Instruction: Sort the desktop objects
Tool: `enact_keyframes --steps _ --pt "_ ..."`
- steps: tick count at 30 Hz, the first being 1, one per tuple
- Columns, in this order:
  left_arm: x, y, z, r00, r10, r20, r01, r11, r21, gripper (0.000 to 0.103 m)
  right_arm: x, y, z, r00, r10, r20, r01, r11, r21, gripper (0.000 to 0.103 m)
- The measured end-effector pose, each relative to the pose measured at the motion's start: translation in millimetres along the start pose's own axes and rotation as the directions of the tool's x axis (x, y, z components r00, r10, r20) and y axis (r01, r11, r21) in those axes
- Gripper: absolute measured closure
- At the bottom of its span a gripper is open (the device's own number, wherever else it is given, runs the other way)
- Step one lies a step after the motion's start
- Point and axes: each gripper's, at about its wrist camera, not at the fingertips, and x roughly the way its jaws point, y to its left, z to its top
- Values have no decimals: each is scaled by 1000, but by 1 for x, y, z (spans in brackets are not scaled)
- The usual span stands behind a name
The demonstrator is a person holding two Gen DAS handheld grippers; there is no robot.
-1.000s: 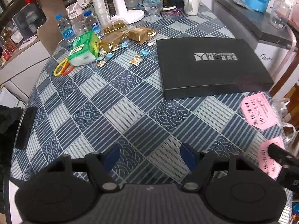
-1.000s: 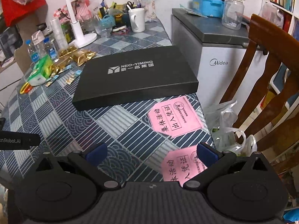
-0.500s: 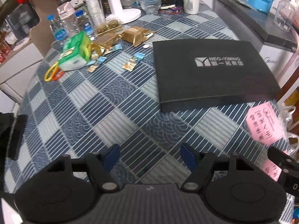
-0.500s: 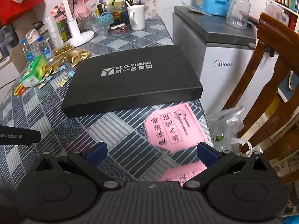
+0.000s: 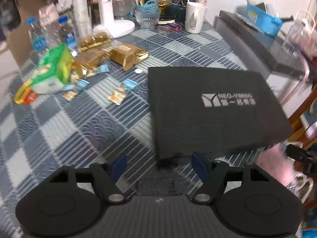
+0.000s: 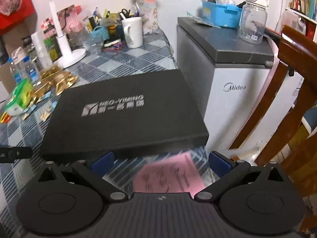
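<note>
Both tongs, left (image 5: 159, 164) and right (image 6: 160, 161), gaped empty by the flat black box (image 6: 126, 111); white mug (image 6: 133, 32) upright.

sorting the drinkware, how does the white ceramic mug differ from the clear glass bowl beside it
The white ceramic mug is opaque, tall and has a side handle; the clear glass bowl is see-through, low, wide and handleless. A utensil stands in the mug; the bowl looks empty. Both stand upright at the table's far end.
</note>
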Motion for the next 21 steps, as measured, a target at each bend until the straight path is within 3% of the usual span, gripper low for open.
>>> enact_keyframes --steps 13,21 --pt "54 -9 35 999 53 4 -53 998 41 18 59 -7 40 999 -40 25 42 997 -69 0" --pt "73 -9 48 999 51 12 -52 998 32 18 89 -23 60 1000 8 11 -8 1000 -8 0"
